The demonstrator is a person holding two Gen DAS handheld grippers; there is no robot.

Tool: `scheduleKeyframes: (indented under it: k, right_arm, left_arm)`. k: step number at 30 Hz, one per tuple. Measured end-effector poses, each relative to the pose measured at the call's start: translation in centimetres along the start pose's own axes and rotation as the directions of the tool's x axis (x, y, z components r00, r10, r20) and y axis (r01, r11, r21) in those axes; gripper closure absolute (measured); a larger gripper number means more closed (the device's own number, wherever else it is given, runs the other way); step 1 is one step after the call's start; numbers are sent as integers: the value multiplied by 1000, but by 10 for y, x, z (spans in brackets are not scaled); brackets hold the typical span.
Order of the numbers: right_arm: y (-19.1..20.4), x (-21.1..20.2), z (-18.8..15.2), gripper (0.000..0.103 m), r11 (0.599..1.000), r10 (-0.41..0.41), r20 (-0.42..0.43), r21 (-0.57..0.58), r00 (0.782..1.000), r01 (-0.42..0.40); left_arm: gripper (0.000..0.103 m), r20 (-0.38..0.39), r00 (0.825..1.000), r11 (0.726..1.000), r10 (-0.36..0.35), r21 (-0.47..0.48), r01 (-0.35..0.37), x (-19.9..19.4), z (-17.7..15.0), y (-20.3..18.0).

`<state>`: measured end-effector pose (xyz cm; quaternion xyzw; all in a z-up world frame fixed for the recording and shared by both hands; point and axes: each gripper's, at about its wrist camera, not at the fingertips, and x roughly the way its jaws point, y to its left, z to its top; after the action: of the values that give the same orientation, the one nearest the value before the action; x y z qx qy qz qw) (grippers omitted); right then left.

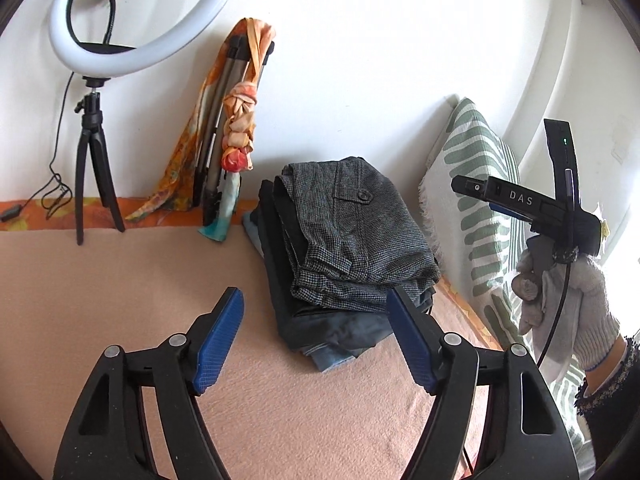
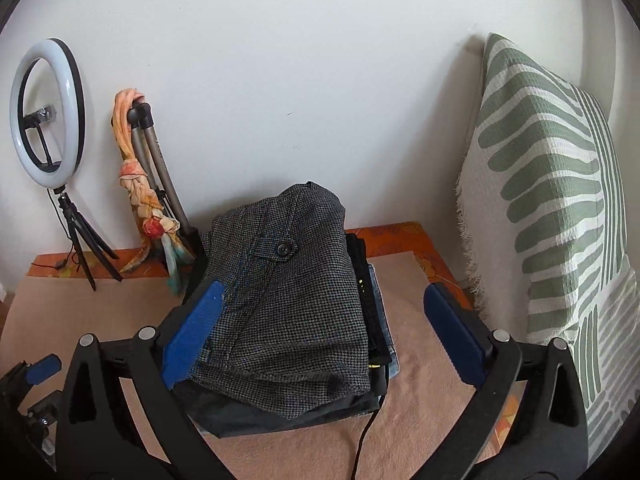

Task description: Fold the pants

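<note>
Folded grey houndstooth pants (image 1: 356,240) lie on top of a stack of folded dark and denim pants (image 1: 336,332) on the peach blanket (image 1: 120,292). They also show in the right wrist view (image 2: 296,304). My left gripper (image 1: 316,336) is open and empty, held just short of the stack's near edge. My right gripper (image 2: 324,340) is open, its blue pads (image 2: 192,332) standing either side of the stack and holding nothing. The right gripper's body shows in a gloved hand in the left wrist view (image 1: 560,216).
A ring light on a tripod (image 1: 96,160) stands at the back left. A folded tripod with an orange scarf (image 1: 236,132) leans on the white wall. A green-striped pillow (image 2: 556,216) stands against the wall on the right. A black cable (image 2: 368,432) runs under the right gripper.
</note>
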<state>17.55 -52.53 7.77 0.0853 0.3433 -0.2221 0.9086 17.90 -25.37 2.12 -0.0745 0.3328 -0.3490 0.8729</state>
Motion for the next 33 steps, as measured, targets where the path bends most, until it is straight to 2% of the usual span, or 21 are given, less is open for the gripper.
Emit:
scheduleKeyframes:
  k: [5, 12, 15, 21, 28, 33]
  right_arm:
    - [17, -32, -22, 1, 1000, -1, 18, 26, 1000, 1]
    - [41, -57, -60, 0, 999, -14, 10, 34, 1000, 13]
    - [51, -66, -73, 0, 999, -12, 12, 38, 1000, 11]
    - [67, -86, -100, 0, 998, -27, 38, 50, 999, 25]
    - [80, -103, -125, 0, 998, -48, 71, 52, 996, 45]
    - [84, -106, -139, 0, 996, -48, 79, 73, 996, 42]
  left_arm:
    - [26, 28, 1000, 1000, 0, 26, -1, -30, -5, 7]
    - [26, 37, 999, 994, 3, 112, -7, -61, -17, 13]
    - [21, 33, 999, 993, 2, 122, -6, -70, -20, 17]
    - [20, 69, 998, 981, 16, 190, -29, -85, -25, 12]
    - [8, 118, 992, 970, 37, 236, -64, -96, -31, 5]
    - [8, 122, 991, 967, 45, 243, -74, -97, -34, 7]
